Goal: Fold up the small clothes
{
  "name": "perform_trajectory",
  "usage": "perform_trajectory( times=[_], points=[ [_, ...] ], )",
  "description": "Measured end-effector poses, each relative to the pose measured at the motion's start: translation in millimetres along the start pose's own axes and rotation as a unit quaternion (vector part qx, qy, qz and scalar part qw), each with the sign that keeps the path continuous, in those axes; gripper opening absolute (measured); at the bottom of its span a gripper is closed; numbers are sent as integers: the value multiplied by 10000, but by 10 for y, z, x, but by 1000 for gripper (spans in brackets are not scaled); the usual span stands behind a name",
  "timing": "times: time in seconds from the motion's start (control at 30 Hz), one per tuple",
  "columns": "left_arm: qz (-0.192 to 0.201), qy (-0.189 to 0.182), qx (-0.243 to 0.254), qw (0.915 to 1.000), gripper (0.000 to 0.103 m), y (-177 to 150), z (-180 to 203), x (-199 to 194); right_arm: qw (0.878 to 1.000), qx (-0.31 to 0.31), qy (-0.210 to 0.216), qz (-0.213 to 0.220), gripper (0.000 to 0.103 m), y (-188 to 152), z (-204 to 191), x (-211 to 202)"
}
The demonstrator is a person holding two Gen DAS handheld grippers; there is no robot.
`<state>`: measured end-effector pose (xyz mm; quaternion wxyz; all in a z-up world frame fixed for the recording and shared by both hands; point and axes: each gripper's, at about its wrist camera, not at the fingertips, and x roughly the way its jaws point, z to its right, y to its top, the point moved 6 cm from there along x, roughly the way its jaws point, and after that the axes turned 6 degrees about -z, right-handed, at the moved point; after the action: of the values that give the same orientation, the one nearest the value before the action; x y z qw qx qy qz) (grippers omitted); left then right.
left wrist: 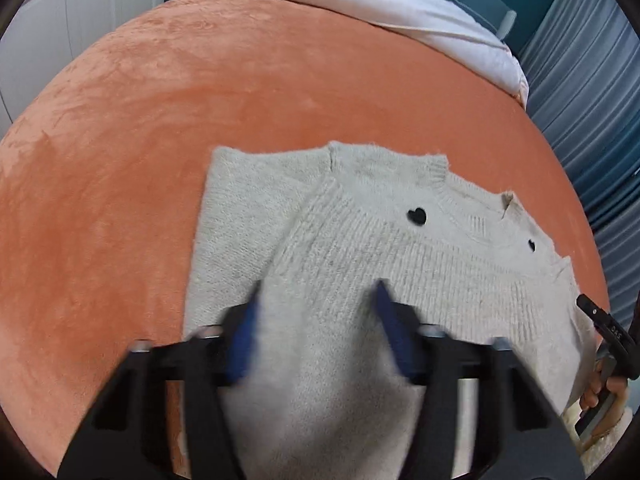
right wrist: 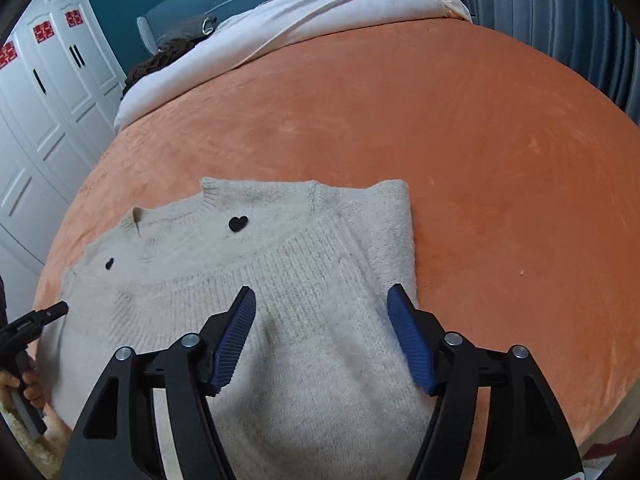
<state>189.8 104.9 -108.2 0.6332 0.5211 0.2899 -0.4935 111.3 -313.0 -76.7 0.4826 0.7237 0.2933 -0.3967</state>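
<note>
Your left claw [left wrist: 318, 300] and right claw [right wrist: 322, 304] both hang wide apart, gripping nothing, above the pale grey knitted sweater with black heart buttons [left wrist: 360, 248], lying partly folded on the orange plush bedspread [left wrist: 240, 80]; a shallow pinch would likely catch only one fuzzy layer, dragging the tucked sleeve loose; the crumpled white duvet [right wrist: 280, 28] lies well apart, obstructing nothing.

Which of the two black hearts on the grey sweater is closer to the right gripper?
The larger-looking black heart, just under the ribbed collar of the fuzzy grey knit sweater. The other heart sits far left, away from the open right gripper.
</note>
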Motion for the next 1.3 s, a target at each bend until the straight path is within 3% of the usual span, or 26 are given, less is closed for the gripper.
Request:
perform_trajectory(
  times=[0.03,0.07,0.1,0.2,0.37,0.47,0.6,0.73,0.83,0.93,1.03,1.13,1.23,1.3],
  points=[
    [-44,-50,38,10000,14,-13,8,-4,10000,-27,11,-40,36,-23,-14,9],
    [-37,-189,67,9998,11,-26,22,-43,9999,-37,48,-117,11,-50,-33,14],
    [77,-254,86,9996,11,-24,24,-121,9999,-38,83,-137,9,-74,-52,-8],
    [369,-387,113,9985,9,47,28,-455,9986,-33,450,268,8,-41,-143,-284],
    [1013,-423,51,9939,9,430,67,-1053,9855,284,947,1377,6,433,-117,-1040],
    [1147,-431,-226,9922,9,716,-36,-1067,9786,630,971,1700,6,722,89,-1152],
    [695,-354,-559,9954,9,899,-189,-522,9834,1041,840,1223,5,859,372,-611],
    [91,120,-560,9983,9,766,-268,135,9947,915,300,356,6,669,435,154],
    [16,206,-638,9977,9,648,-341,377,9957,919,53,50,6,498,487,448],
    [135,219,-626,9977,13,624,-339,333,9944,1037,150,125,10,493,509,396],
    [357,471,-621,9963,29,563,-278,73,9942,947,-26,499,17,524,454,67],
    [749,468,-579,9944,34,401,-96,-326,9956,379,118,846,17,435,34,-368],
    [833,-46,-400,9957,34,122,363,-552,9951,-165,789,565,17,161,-660,-439],
    [634,-385,-191,9971,34,-146,758,-525,9907,-535,1242,144,17,-125,-1192,-335]
  ],
)
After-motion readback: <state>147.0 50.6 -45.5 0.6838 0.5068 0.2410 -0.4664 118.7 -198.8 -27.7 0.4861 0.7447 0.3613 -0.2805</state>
